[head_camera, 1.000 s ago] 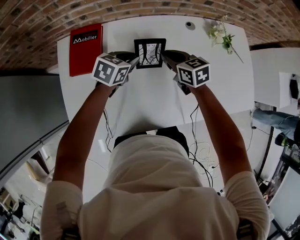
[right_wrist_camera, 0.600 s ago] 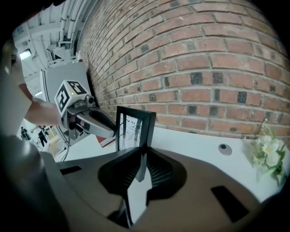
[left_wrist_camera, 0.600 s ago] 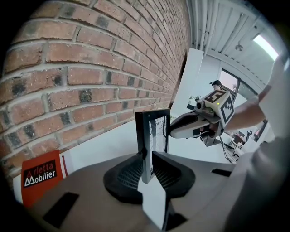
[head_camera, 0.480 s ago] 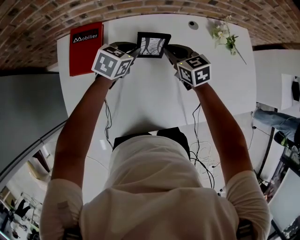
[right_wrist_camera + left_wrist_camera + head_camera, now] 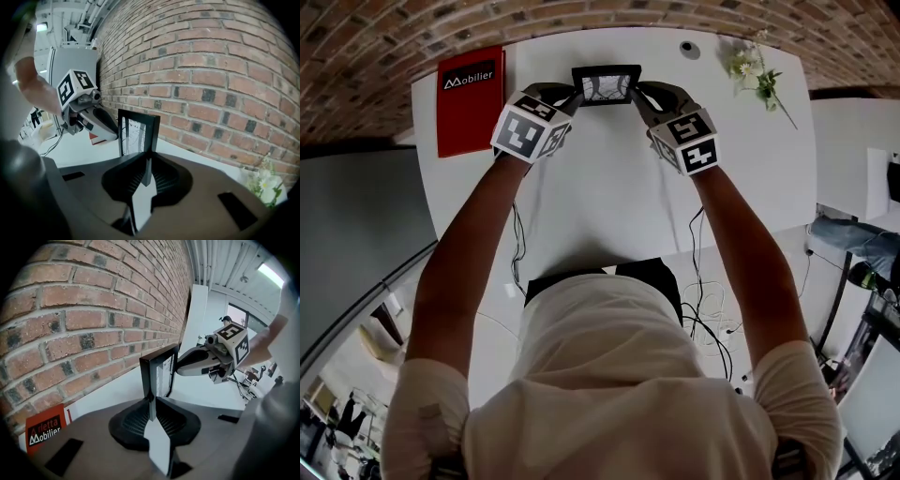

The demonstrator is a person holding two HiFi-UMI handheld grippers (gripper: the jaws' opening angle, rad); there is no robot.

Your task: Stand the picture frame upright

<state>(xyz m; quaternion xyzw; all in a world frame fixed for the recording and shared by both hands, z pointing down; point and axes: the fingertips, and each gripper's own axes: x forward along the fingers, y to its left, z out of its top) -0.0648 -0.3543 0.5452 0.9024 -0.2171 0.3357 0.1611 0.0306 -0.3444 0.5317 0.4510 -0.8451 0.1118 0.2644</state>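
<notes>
The picture frame [image 5: 606, 84], black with a white print, stands almost upright on the white table [image 5: 609, 197] near the brick wall. My left gripper [image 5: 575, 94] grips its left edge and my right gripper [image 5: 635, 92] its right edge. In the left gripper view the frame's [image 5: 159, 376] edge is pinched between the jaws of the left gripper [image 5: 152, 411], which have just been closing on it. In the right gripper view the right gripper [image 5: 146, 176] is shut on the frame's [image 5: 138, 133] other edge, and the left gripper [image 5: 89, 117] shows beyond it.
A red Mobilier booklet [image 5: 471, 97] lies at the table's far left. At the far right lies a sprig of flowers [image 5: 752, 77], with a small round disc [image 5: 687, 49] beside it. The brick wall [image 5: 581, 19] runs just behind the frame. Cables [image 5: 703, 309] hang at the near edge.
The frame has tipped up from leaning back to nearly upright and has shifted toward the wall. Both grippers went with it, rolling their marker cubes.
</notes>
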